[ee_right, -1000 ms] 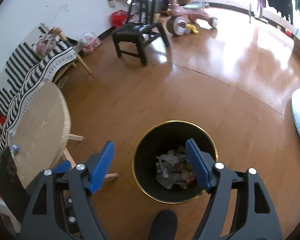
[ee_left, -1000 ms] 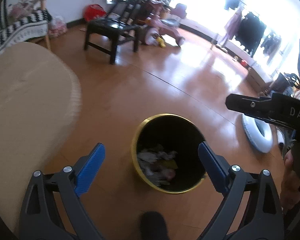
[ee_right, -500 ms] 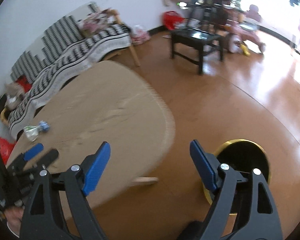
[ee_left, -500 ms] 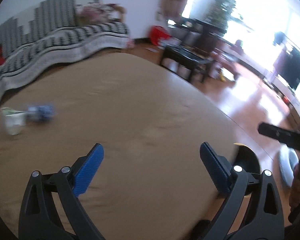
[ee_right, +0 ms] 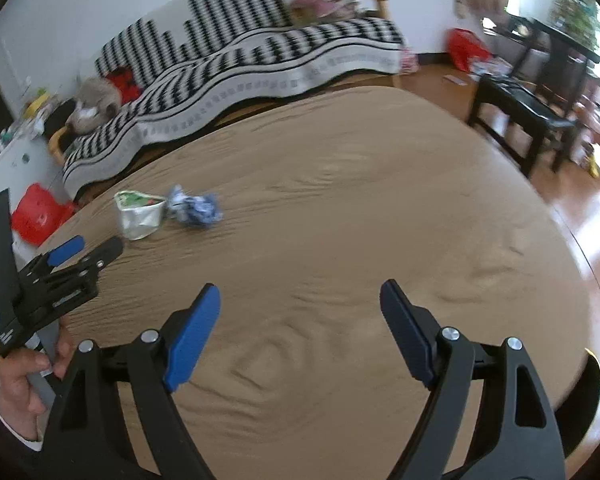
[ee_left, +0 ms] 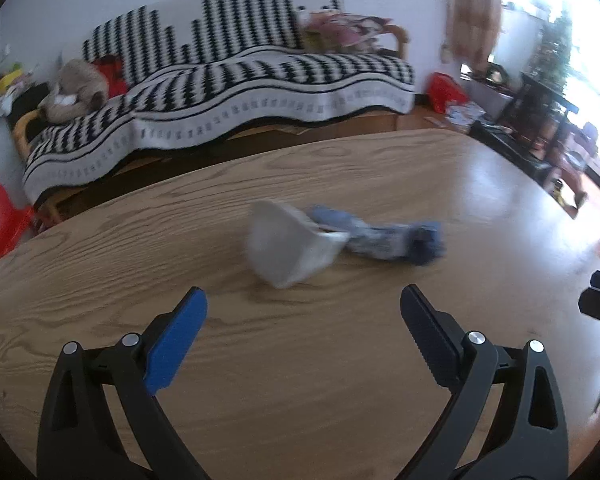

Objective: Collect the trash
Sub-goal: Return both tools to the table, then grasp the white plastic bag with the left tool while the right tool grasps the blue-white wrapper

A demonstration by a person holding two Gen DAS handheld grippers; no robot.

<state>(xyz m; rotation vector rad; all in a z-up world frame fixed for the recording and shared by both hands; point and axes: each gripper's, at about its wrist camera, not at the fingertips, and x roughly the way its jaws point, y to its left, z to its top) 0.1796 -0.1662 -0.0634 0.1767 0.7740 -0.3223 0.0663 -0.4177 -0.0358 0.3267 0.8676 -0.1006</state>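
wooden table [ee_left: 340, 360] now replaces bin view, cup [ee_left: 286, 246] and wrapper [ee_left: 388, 236] ahead, both jaws wide, empty

Matt grained wooden table [ee_left: 340, 360], crumpled wrapper [ee_left: 384, 236]

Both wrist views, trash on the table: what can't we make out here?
- White plastic cup, left wrist view: motion blur hides its printed lid.
- Crumpled blue-and-white wrapper: blurred in both views, contact with the cup unclear.
- Black gold-rimmed bin, right wrist view: mostly behind the round wooden table's edge, contents unseen.
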